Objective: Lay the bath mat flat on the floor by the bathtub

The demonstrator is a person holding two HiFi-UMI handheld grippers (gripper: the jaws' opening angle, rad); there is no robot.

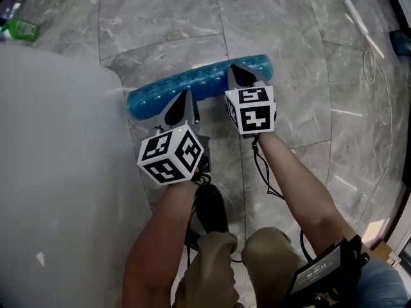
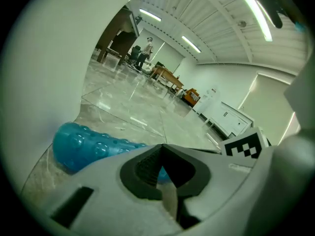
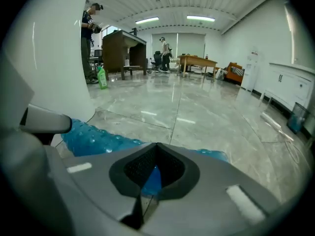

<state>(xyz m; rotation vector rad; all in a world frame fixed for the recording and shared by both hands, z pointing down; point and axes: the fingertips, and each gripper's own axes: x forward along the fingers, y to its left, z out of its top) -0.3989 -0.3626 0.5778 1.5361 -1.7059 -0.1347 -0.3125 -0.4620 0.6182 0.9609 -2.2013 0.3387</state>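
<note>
A rolled blue bath mat (image 1: 199, 82) with a bubbled surface lies on the grey marble floor, its left end beside the white bathtub (image 1: 58, 172). My left gripper (image 1: 184, 99) meets the roll's near edge left of its middle, and blue shows between its shut pads in the left gripper view (image 2: 160, 173). My right gripper (image 1: 242, 77) sits on the roll's right part. It is shut too, with a strip of the mat (image 3: 98, 139) pinched at its tips (image 3: 152, 178). The mat (image 2: 88, 146) stays mostly rolled.
The bathtub (image 3: 54, 58) fills the left side. A green bottle (image 1: 19, 27) stands on the floor behind it. A thin cable (image 1: 372, 63) and a blue item (image 1: 401, 40) lie at the far right. White cabinets (image 3: 290, 87), desks and people are far off.
</note>
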